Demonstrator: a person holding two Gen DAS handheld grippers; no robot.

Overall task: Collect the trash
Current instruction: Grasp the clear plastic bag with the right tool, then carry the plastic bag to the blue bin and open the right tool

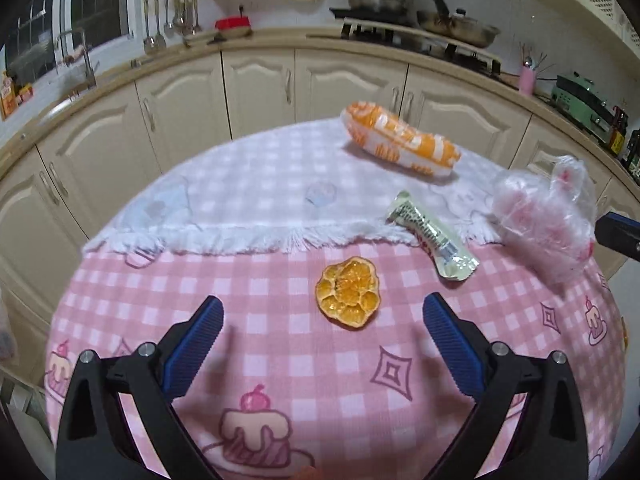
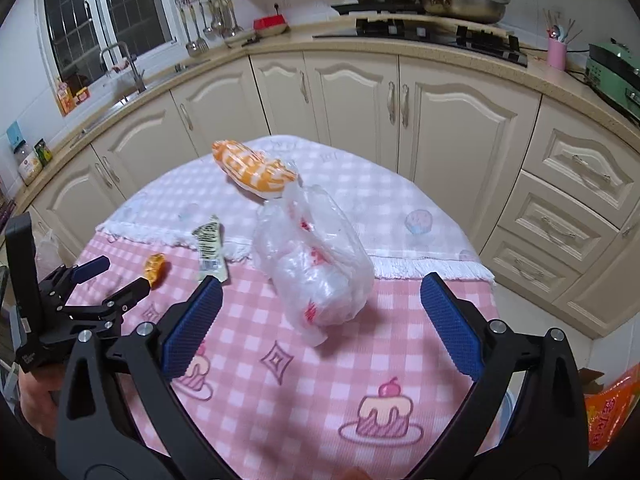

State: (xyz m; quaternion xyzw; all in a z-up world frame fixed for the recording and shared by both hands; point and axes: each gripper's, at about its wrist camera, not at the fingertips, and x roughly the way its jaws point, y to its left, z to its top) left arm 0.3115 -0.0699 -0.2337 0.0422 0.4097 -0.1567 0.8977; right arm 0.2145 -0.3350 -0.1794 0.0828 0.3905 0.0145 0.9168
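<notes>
A tabletop [image 2: 400,360] covered by a pink checked cloth [image 1: 280,360] printed with cakes fills the lower part of both views, and a white checked cloth [image 1: 248,196] with a fringed edge overlaps its far half; cream kitchen cabinets [image 2: 452,120] curve behind it. The left gripper [image 1: 323,316] hangs low over the pink cloth with its blue-padded jaws spread wide and nothing between them; the right wrist view shows it at the far left [image 2: 116,276], held in a hand [image 2: 34,400]. The right gripper [image 2: 320,300] likewise stands with its jaws wide apart and empty, above the near part of the pink cloth. Just beyond it lies the biggest piece of trash, a crumpled clear plastic bag [image 2: 316,268] with red print, straddling the fringe where the two cloths meet; in the left wrist view it sits at the tabletop's right edge [image 1: 544,220]. Behind the bag, on the white cloth, rests an orange-and-white snack packet [image 1: 400,140], its end close to the bag. To the left of the bag a pale foil wrapper [image 1: 432,236] lies slantwise across the fringe. Smallest is a dried orange slice [image 1: 347,298], flat on the pink cloth, just ahead of the left gripper and roughly centred between its open jaws, apart from the wrapper.
</notes>
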